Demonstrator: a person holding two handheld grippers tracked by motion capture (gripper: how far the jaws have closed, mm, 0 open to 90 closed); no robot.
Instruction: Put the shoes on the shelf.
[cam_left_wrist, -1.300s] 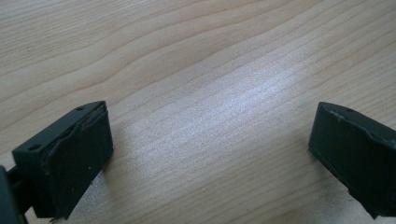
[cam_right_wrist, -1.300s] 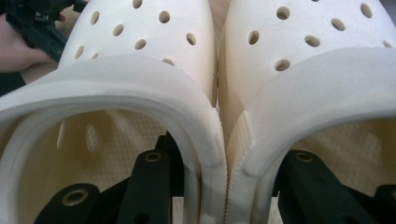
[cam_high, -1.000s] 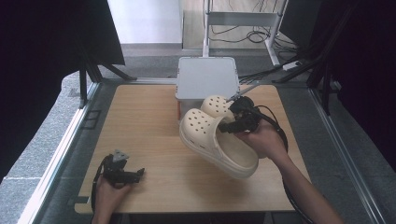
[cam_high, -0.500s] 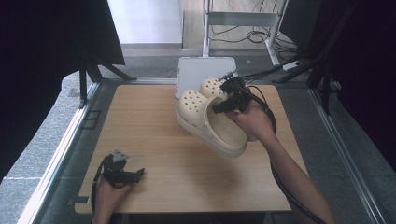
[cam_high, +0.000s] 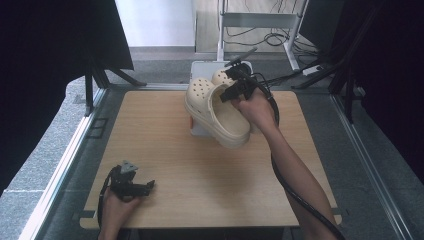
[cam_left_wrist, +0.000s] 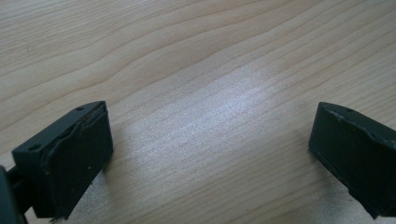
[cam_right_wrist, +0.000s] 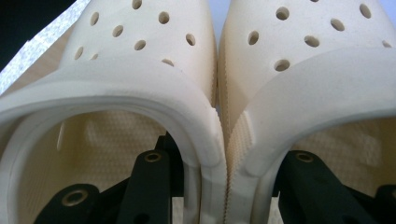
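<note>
Aloft — right gripper (cam_high: 231, 89) pinching clogs (cam_high: 217, 112).

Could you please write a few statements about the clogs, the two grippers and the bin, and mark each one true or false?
1. The right gripper pinches two cream clogs together, one jaw inside each. True.
2. The clogs lie flat on the wooden table. False: they hang in the air at the white bin.
3. The left gripper holds one clog. False: its jaws are open over bare wood.
4. The clogs have round holes in their tops. True.
</note>
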